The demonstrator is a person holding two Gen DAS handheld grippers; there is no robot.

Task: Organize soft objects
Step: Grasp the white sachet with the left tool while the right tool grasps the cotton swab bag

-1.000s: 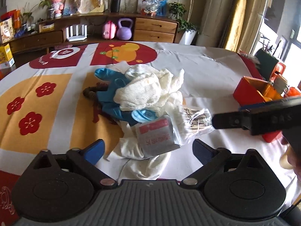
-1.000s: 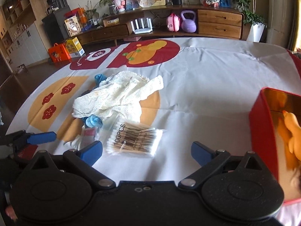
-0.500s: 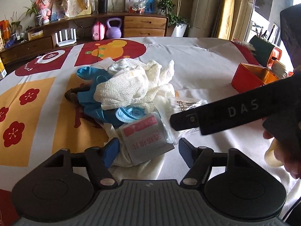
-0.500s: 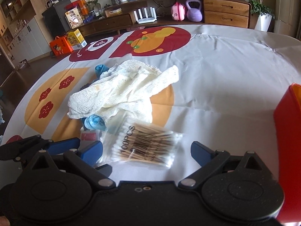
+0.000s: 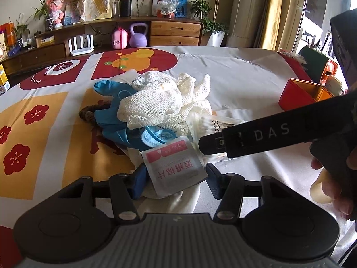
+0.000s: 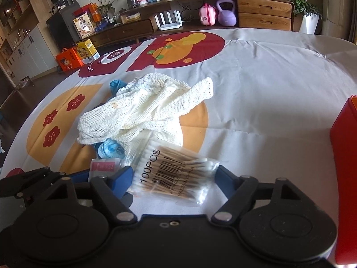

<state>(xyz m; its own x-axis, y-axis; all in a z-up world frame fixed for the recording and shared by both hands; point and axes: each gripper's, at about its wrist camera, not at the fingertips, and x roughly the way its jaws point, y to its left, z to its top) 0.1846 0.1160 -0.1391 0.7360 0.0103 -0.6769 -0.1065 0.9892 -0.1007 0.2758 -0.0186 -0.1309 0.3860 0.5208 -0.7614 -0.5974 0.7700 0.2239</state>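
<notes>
A pile of soft things lies on the table: white gauze, a blue glove, a blue mask and a white cloth. My left gripper is open, its blue fingers on either side of a pink-and-white alcohol pad packet. My right gripper is open around a clear bag of cotton swabs, one finger on each side. The right gripper's finger crosses the left wrist view above the swab bag.
A red box with an orange inside stands at the table's right. A brown hair tie lies left of the glove. A sideboard with a purple kettlebell is behind the table.
Both grippers have moved forward and down to the pile. The left fingers have narrowed around the pad packet. The right fingers now flank the swab bag.
</notes>
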